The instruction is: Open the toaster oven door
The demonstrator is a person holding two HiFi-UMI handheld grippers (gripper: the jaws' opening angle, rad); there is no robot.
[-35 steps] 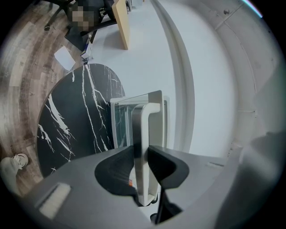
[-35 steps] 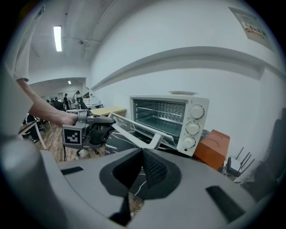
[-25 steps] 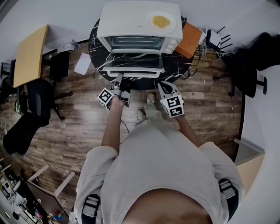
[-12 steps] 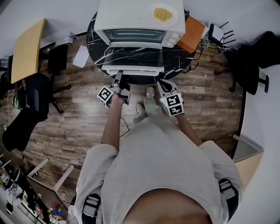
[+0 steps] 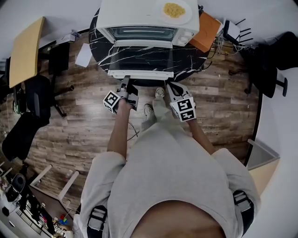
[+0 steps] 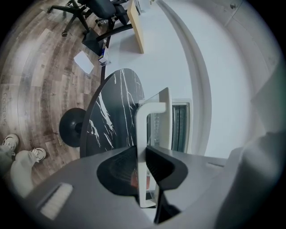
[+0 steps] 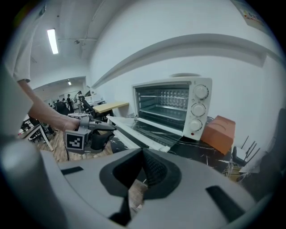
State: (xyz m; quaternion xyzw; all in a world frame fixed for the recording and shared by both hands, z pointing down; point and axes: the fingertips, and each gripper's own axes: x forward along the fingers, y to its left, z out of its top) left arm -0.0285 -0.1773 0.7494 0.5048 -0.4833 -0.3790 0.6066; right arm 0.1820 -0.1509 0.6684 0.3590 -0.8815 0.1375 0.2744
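Left gripper [image 5: 125,83] meets the handle [image 5: 149,74] of the open oven door [image 5: 142,58] (plate [image 5: 187,13] above).

The white toaster oven [image 5: 139,16] stands on a round black marble-patterned table [image 5: 98,51], close to the wall. Three round knobs [image 7: 198,107] run down its right-hand panel. Its door [image 5: 142,59] is swung down to near level over the table's front edge, and the wire rack shows inside the open cavity. The door has a glass pane in a white frame, with a white bar handle [image 5: 139,74] along its outer edge.
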